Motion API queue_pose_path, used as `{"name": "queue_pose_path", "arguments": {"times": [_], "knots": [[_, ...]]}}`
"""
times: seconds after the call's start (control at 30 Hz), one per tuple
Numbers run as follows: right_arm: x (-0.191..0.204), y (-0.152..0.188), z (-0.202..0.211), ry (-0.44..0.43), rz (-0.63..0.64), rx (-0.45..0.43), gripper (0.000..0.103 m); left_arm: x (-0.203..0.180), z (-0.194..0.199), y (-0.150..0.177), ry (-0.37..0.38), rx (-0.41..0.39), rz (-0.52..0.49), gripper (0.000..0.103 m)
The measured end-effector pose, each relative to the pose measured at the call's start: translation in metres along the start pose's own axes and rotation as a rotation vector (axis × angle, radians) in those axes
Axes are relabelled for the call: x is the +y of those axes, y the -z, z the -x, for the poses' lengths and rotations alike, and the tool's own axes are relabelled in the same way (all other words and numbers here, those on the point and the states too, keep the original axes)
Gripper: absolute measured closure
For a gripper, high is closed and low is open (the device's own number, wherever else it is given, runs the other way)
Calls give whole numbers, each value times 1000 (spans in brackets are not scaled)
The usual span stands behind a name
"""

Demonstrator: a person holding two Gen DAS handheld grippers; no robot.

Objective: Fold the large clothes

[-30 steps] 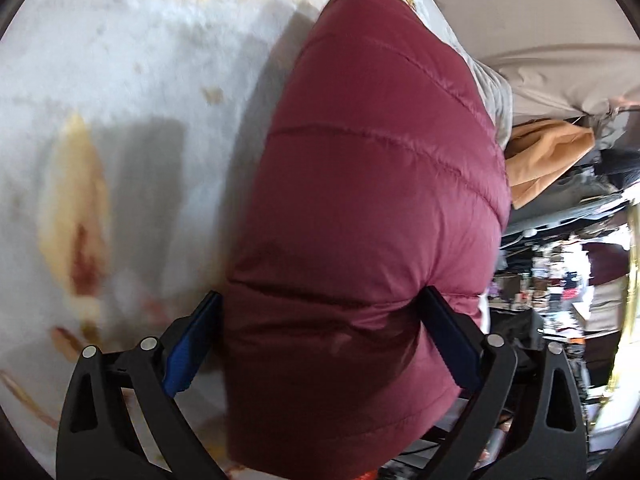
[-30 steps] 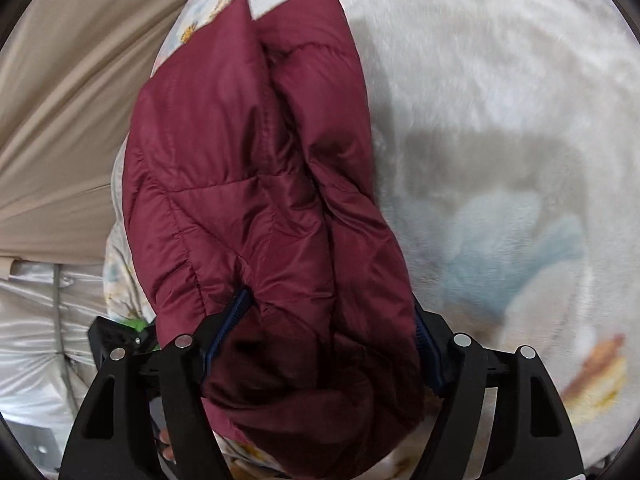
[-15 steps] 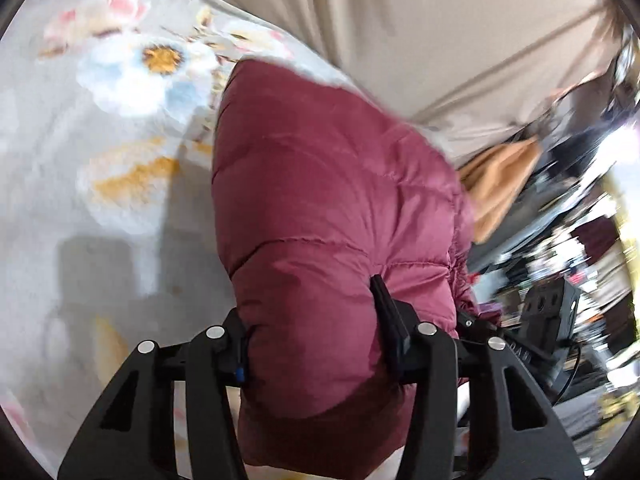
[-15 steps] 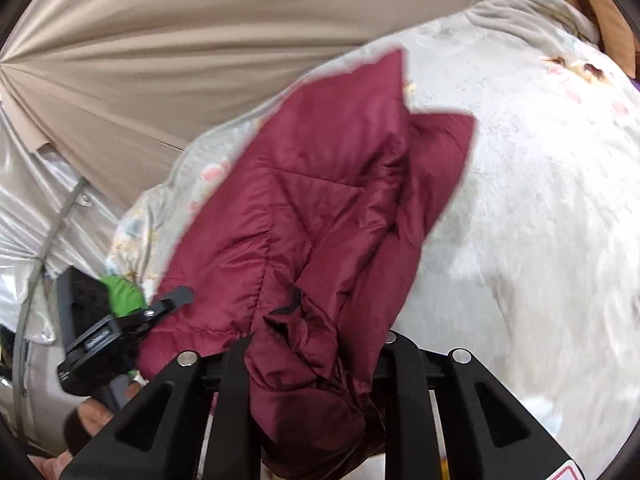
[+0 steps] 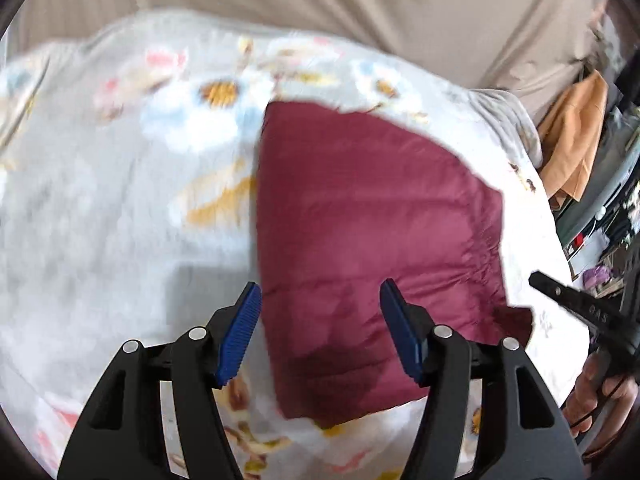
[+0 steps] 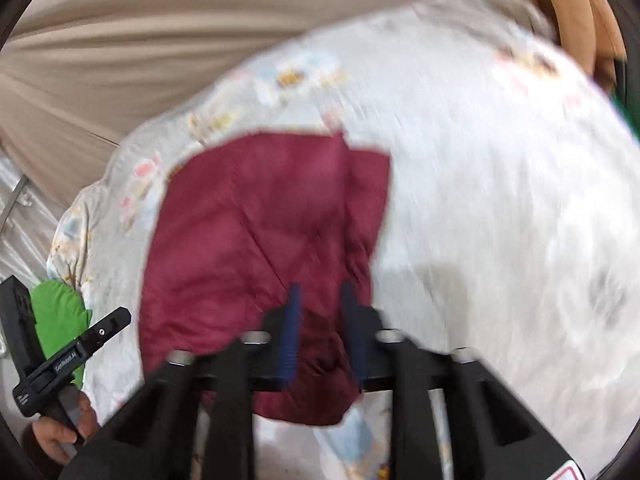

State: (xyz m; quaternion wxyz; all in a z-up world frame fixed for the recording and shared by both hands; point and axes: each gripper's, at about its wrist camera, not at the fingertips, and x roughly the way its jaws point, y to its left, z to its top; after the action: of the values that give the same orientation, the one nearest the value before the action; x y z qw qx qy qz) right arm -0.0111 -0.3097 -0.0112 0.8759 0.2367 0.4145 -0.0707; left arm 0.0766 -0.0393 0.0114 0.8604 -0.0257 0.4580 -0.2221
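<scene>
A folded maroon puffer jacket (image 5: 360, 208) lies flat on a white floral blanket (image 5: 120, 200) covering the bed. My left gripper (image 5: 320, 320) hovers above the jacket's near end. Its blue pads stand apart and its jaws are opening, with nothing gripped between them. In the right wrist view the same jacket (image 6: 260, 220) lies below my right gripper (image 6: 323, 320). Those jaws are closing to a narrow gap, and only the jacket lying beneath shows through it. This view is blurred.
A beige curtain (image 5: 360, 8) hangs behind the bed. An orange garment (image 5: 576, 140) hangs at the right, beside cluttered shelves. A green item (image 6: 56, 308) lies off the bed's left edge. A hand (image 6: 56, 436) holds the other tool's black body (image 6: 68, 356).
Both grippers have let go of the jacket and risen. It now lies flat on the blanket. The left jaws have spread again and the right jaws have narrowed.
</scene>
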Motion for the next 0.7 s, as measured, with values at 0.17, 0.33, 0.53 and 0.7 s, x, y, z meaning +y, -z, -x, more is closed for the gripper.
{"name": "queue_pose_path", "arguments": {"times": [0.17,0.33,0.53,0.7], "knots": [[32,-33,-8,-10,102,-42,102,-46,-19,-26,0,8,-81,43],[42,-50,-61,65,95,23,102,-52,-67,-17,-104,91,-106,44],[9,-40,-120,115,23,153,103,-58,-91,-6,-172,105,-177,41],[8,-32,-137,119,48,154,103,-60,-104,-2,-197,125,-186,40]]}}
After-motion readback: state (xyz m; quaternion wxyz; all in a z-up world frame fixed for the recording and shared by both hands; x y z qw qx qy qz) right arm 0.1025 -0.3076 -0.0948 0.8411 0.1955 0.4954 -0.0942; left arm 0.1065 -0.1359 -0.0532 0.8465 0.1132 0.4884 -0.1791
